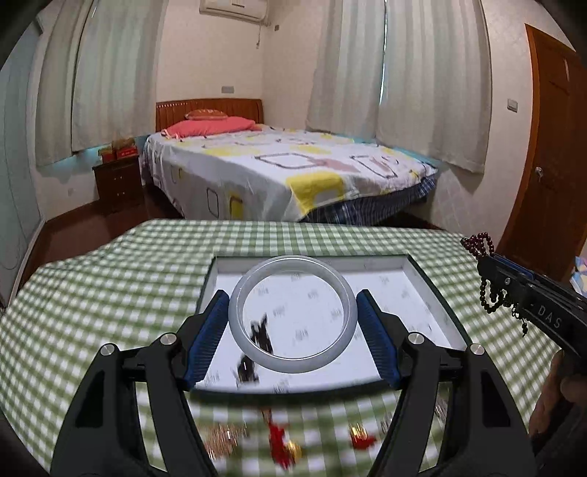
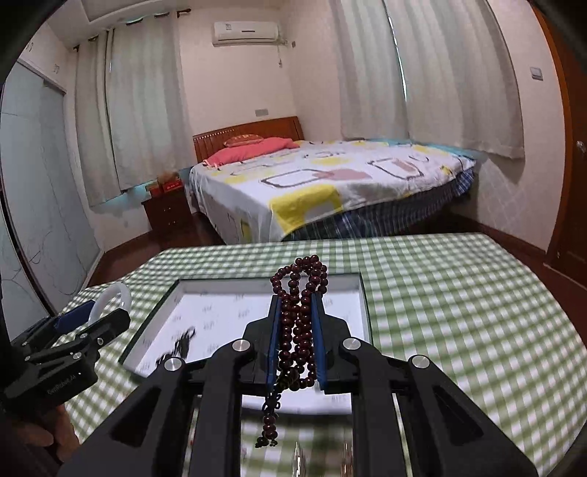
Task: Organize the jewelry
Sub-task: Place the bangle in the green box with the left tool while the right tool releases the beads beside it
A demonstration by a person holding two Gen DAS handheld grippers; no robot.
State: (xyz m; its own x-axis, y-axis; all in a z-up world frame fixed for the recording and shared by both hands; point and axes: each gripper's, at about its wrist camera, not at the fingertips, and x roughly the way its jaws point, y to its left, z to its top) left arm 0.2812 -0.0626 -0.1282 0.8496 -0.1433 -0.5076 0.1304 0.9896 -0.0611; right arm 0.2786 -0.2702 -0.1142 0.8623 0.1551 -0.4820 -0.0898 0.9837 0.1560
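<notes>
Behind the desk (image 1: 110, 264) with its green checked cloth: a bed (image 1: 279, 172) under a patterned sheet, pink pillow (image 1: 209, 126) at the wooden headboard (image 1: 209, 108), dark nightstand (image 1: 117, 183) beside it. Pale curtains (image 1: 422, 80), wall air conditioner (image 2: 245, 32), brown door (image 1: 550, 146).

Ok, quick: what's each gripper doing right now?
Left gripper: closed on the white bangle, held above the tray.
Right gripper: closed on the dark red bead string.

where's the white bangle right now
The white bangle is clamped between the left gripper pads, held above the open white box on the checked tablecloth, seen centre in the left wrist view.
</notes>
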